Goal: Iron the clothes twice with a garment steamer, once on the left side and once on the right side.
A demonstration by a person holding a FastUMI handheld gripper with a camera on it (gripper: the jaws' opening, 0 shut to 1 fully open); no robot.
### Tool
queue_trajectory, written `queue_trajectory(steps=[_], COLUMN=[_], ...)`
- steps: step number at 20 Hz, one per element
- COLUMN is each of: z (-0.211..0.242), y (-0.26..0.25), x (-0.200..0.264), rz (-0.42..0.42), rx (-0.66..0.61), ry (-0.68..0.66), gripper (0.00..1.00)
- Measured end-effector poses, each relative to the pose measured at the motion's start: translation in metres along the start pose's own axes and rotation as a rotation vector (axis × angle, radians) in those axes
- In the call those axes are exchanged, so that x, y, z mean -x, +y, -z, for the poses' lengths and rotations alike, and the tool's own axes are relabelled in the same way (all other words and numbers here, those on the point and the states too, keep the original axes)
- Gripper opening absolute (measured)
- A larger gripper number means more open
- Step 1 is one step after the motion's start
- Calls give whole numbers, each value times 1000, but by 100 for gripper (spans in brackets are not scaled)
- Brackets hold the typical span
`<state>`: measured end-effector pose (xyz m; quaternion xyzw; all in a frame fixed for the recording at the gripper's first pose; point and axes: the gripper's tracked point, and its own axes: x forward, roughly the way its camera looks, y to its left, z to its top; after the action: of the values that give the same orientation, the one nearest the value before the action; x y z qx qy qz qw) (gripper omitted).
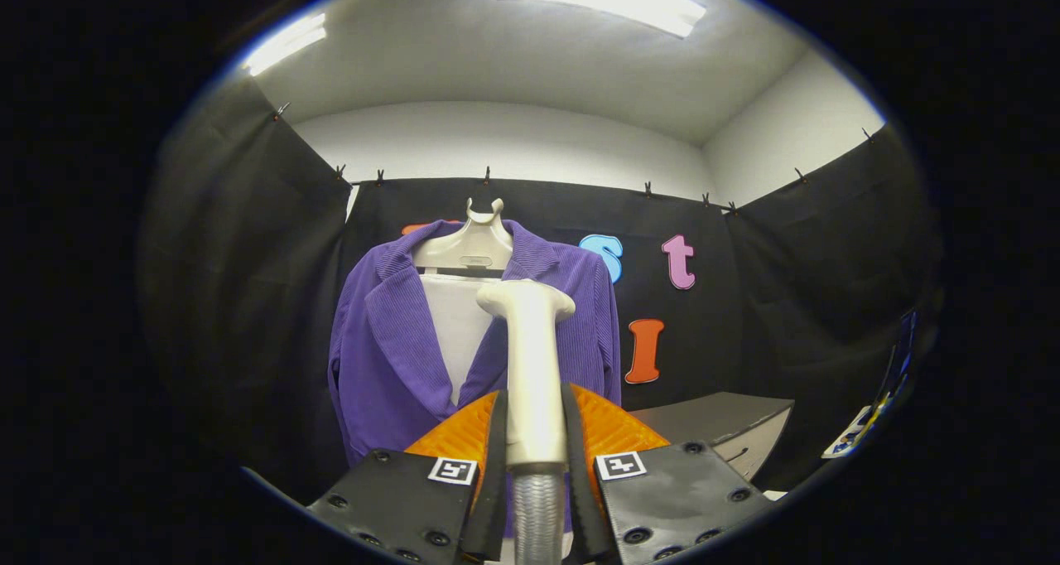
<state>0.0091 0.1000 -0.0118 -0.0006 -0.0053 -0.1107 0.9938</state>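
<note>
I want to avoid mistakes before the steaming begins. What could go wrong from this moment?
1. The tongs grip the steamer handle low, near the ribbed hose. The tall head above could tilt or twist in the grip.
2. The purple jacket hangs loosely on its hanger; a push may swing it aside rather than smooth it.
3. The hose might drag and pull the steamer off its line.

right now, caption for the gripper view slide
Jaws shut on the steamer handle, its head raised before the purple jacket on its hanger.
</note>
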Motion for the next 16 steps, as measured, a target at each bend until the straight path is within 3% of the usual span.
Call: queue_trajectory(steps=[6, 16], z=[11, 55], y=[4, -3], x=[-14, 7], rz=[7, -4], rx=[25, 43], ry=[5, 70], gripper=[39, 39])
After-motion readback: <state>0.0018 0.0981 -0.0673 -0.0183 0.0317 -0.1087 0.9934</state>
